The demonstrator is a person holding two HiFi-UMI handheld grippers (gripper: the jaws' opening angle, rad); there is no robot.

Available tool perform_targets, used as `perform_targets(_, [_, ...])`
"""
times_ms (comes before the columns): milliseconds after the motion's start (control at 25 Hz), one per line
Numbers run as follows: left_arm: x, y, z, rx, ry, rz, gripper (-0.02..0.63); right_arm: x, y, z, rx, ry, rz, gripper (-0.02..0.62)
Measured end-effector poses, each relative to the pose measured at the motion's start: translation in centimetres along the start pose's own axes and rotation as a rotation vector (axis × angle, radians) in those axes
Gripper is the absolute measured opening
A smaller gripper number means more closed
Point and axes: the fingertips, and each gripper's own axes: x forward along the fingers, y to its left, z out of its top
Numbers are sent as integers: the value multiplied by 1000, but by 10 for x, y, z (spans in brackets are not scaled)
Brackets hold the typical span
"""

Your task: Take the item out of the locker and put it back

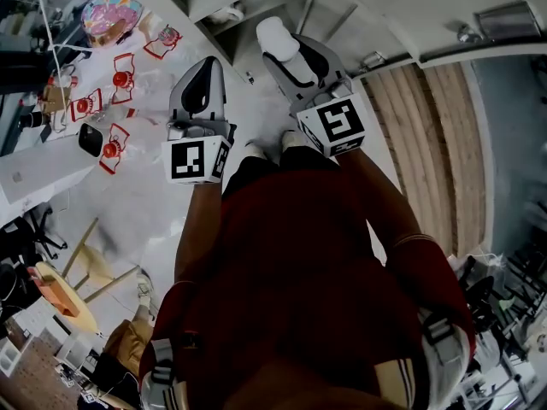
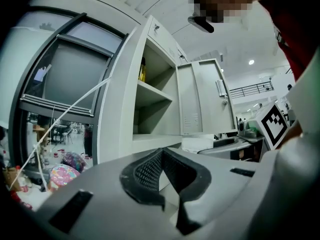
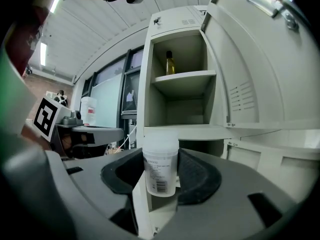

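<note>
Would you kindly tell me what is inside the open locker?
A yellowish bottle stands on the upper shelf. The compartment below looks bare, though its floor is hidden from this low angle. The white container is outside, held by the right gripper.

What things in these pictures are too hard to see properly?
Label on the cup: right gripper view, print too small to read.
Yellow bottle on the top shelf of the locker: right gripper view, too small to tell what it holds.
Same bottle, left gripper view: mostly hidden by the locker's side wall.
</note>
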Motion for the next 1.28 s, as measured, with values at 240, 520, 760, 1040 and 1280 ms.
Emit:
perform_targets(240, [-5, 4, -24, -11, 7, 22, 6, 10, 12, -36, -11, 31, 48, 193])
perform_targets(520, [-9, 10, -55, -37, 8, 63, 6, 21, 18, -72, -4, 42, 107, 193])
perform_targets(760, [-9, 13, -77, -31, 17, 87, 6, 31, 19, -97, -11, 42, 141, 193])
perform_targets(1040, [-6, 14, -94, -31, 32, 112, 6, 45, 19, -119, -16, 51, 169, 193])
perform_targets(1280, [-2, 22, -110, -32, 46, 132, 6, 61, 20, -135, -30, 62, 193, 193])
